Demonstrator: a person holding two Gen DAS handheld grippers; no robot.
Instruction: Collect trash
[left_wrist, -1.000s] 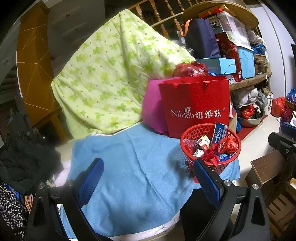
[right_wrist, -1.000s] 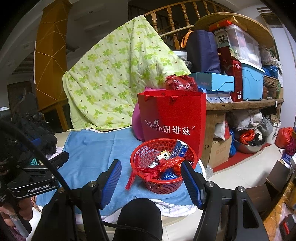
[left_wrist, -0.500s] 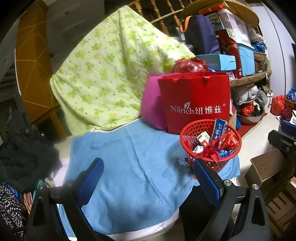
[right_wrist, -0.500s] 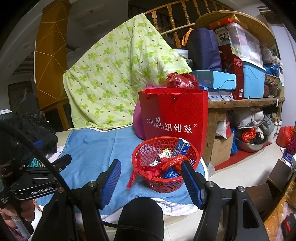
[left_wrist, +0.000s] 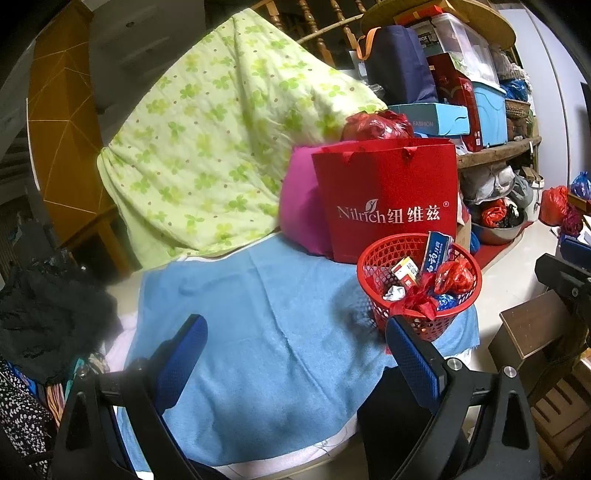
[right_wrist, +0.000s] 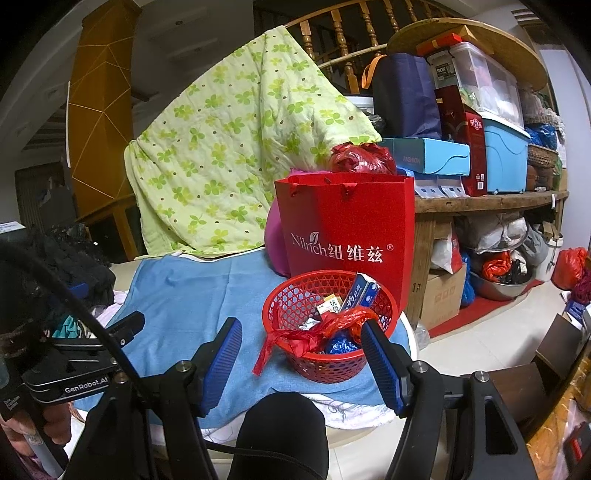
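Both grippers, the left gripper (left_wrist: 295, 347) and the right gripper (right_wrist: 301, 350), hold their ribbed blue pads wide apart, gripping nothing, above a nappy blue towel (right_wrist: 192, 295). At two o'clock sits a round red mesh basket (right_wrist: 295, 295); its toothpaste box (right_wrist: 360, 293) leans upright. Behind stands a glossy red bag (right_wrist: 347, 229).

Round worktop (right_wrist: 408, 334) covered by a blue towel (right_wrist: 207, 291) over a white cloth. On the towel: red mesh basket (right_wrist: 295, 295) at the right edge, red paper bag (right_wrist: 347, 229) upright just behind it, pink cushion (left_wrist: 299, 206) beside the bag. Black clothing (left_wrist: 48, 314) heaped at left.
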